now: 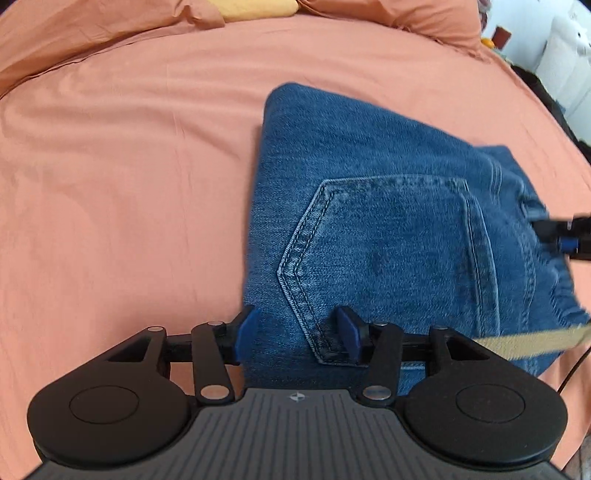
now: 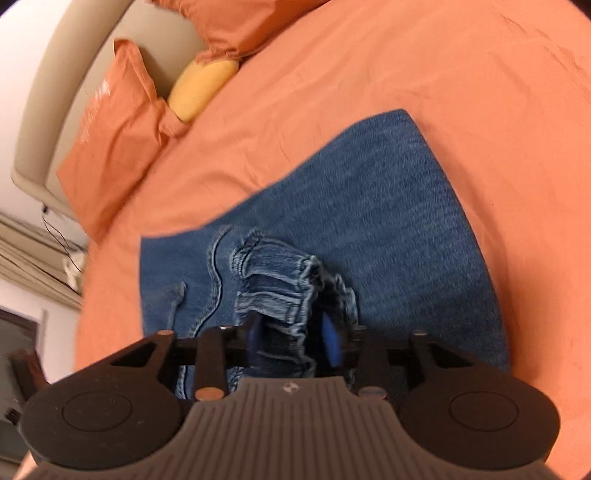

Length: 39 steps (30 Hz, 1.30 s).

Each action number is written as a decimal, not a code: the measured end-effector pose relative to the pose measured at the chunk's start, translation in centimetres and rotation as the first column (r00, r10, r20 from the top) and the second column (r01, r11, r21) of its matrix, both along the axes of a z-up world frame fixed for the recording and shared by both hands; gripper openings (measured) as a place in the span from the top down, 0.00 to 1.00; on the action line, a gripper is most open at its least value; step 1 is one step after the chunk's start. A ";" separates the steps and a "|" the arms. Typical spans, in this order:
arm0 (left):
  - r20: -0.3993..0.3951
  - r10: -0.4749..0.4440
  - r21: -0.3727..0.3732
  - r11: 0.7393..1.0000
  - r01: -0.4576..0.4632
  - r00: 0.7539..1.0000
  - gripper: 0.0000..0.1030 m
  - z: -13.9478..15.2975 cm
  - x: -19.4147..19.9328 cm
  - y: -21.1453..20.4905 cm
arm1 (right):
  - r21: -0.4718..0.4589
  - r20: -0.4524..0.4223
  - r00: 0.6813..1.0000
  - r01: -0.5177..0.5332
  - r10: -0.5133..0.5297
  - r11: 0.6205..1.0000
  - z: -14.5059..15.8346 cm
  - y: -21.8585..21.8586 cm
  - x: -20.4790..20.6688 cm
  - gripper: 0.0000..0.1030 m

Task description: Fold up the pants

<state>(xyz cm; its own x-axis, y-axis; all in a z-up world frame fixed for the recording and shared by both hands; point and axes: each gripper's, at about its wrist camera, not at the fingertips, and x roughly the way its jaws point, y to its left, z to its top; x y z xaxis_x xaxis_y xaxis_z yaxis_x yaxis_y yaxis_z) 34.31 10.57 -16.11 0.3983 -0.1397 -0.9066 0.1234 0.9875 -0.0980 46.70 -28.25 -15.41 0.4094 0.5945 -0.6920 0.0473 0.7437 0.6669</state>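
Blue jeans [image 1: 369,221] lie folded into a thick stack on the orange bed sheet [image 1: 129,184], back pocket [image 1: 388,258] facing up. My left gripper [image 1: 297,330] hovers open over the stack's near left corner, its blue pads apart with denim below them. In the right wrist view the jeans [image 2: 388,206] show their gathered elastic waistband [image 2: 280,291], which sits bunched between the blue pads of my right gripper [image 2: 291,338]. A dark gap shows beside the right pad, so the jaws stand open around the waistband. The right gripper [image 1: 565,232] also shows at the right edge of the left wrist view.
Orange pillows [image 1: 92,33] and a yellow cushion [image 2: 199,88] lie at the head of the bed, against a beige headboard [image 2: 55,74]. A beige strap [image 1: 517,343] crosses the near right corner of the jeans. Bare sheet [image 2: 461,74] surrounds the stack.
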 end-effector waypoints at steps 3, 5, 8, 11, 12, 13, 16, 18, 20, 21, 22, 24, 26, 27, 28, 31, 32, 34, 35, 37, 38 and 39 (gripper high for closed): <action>-0.023 0.005 -0.009 1.000 -0.005 1.000 0.38 -0.2 0.4 0.3 | 0.046 -0.040 0.999 0.023 -0.021 0.999 -1.4 -0.2 0.8 0.64; -0.033 0.018 -0.016 1.000 -0.018 0.999 0.36 -0.4 0.6 0.5 | 0.115 -0.060 0.997 0.059 -0.052 0.992 -2.4 -0.5 1.1 0.64; -0.037 0.033 -0.026 0.999 -0.034 0.999 0.35 -0.5 0.6 0.7 | 0.163 -0.064 0.996 0.078 -0.069 0.983 -3.0 -0.1 1.7 0.78; -0.023 0.043 -0.044 0.998 -0.044 0.999 0.39 -0.1 0.2 1.1 | 0.121 -0.017 0.999 0.051 -0.049 0.991 -1.8 0.8 1.7 0.86; -0.013 0.043 -0.052 0.998 -0.044 0.999 0.44 0.2 0.0 1.2 | 0.077 0.021 0.999 0.022 -0.024 0.997 -0.7 1.3 1.7 0.88; -0.002 0.043 -0.057 0.997 -0.043 0.999 0.45 0.5 -0.2 1.3 | 0.041 0.055 0.998 -0.004 0.002 0.999 0.3 1.7 1.6 0.88; 0.054 0.046 -0.072 0.996 -0.042 0.998 0.47 2.1 -0.8 1.9 | -0.036 0.142 0.987 -0.067 0.071 0.997 4.3 2.9 1.4 0.90; 0.092 0.065 -0.098 0.994 -0.056 0.994 0.47 3.4 -0.9 2.5 | -0.077 0.196 0.973 -0.109 0.122 0.991 7.4 3.9 1.3 0.90; 0.116 0.093 -0.119 0.990 -0.079 0.989 0.47 4.3 -1.2 2.6 | -0.110 0.256 0.952 -0.142 0.166 0.984 10.6 5.0 1.3 0.90; 0.128 0.105 -0.128 0.988 -0.088 0.986 0.47 4.8 -1.3 2.8 | -0.125 0.276 0.943 -0.155 0.184 0.980 12.2 5.6 1.3 0.90; 0.139 0.113 -0.137 0.986 -0.094 0.984 0.47 5.2 -1.3 2.8 | -0.139 0.289 0.936 -0.169 0.203 0.976 13.7 6.1 1.4 0.90; 0.158 0.122 -0.147 0.984 -0.099 0.980 0.47 5.8 -1.3 2.2 | -0.181 0.308 0.920 -0.194 0.243 0.964 16.2 7.0 1.8 0.90; 0.166 0.118 -0.152 0.984 -0.093 0.979 0.47 6.0 -0.9 2.1 | -0.216 0.315 0.915 -0.190 0.253 0.958 17.6 6.8 2.5 0.90; 0.168 0.115 -0.153 0.984 -0.089 0.979 0.47 5.9 -0.8 2.0 | -0.225 0.308 0.919 -0.181 0.246 0.958 17.8 6.4 3.1 0.90; 0.168 0.110 -0.157 0.984 -0.084 0.980 0.47 5.7 -0.5 1.8 | -0.232 0.295 0.926 -0.169 0.235 0.958 17.6 5.8 3.5 0.90; 0.168 0.089 -0.158 0.985 -0.062 0.982 0.47 5.4 0.2 1.3 | -0.272 0.237 0.953 -0.120 0.188 0.955 15.7 3.3 4.8 0.91; 0.172 0.079 -0.156 0.986 -0.053 0.982 0.47 5.3 0.5 1.1 | -0.286 0.219 0.961 -0.100 0.167 0.953 14.8 2.6 5.2 0.91; 0.180 0.067 -0.158 0.987 -0.039 0.981 0.48 5.2 0.9 0.6 | -0.305 0.178 0.976 -0.066 0.125 0.950 12.5 0.7 5.7 0.91; 0.183 0.063 -0.161 0.986 -0.033 0.981 0.49 5.0 1.3 0.4 | -0.302 0.156 0.982 -0.050 0.101 0.952 11.3 -0.3 6.0 0.91; 0.188 0.057 -0.165 0.986 -0.026 0.981 0.50 4.5 2.2 -0.1 | -0.285 0.105 0.992 -0.043 0.075 0.958 8.6 -2.0 6.3 0.91; 0.190 0.054 -0.165 0.986 -0.022 0.980 0.50 4.2 2.8 -0.4 | -0.278 0.089 0.994 -0.035 0.062 0.960 7.4 -2.6 6.3 0.91; 0.189 0.051 -0.165 0.986 -0.019 0.981 0.51 4.0 3.3 -0.6 | -0.276 0.081 0.995 -0.032 0.056 0.961 6.3 -2.9 6.5 0.91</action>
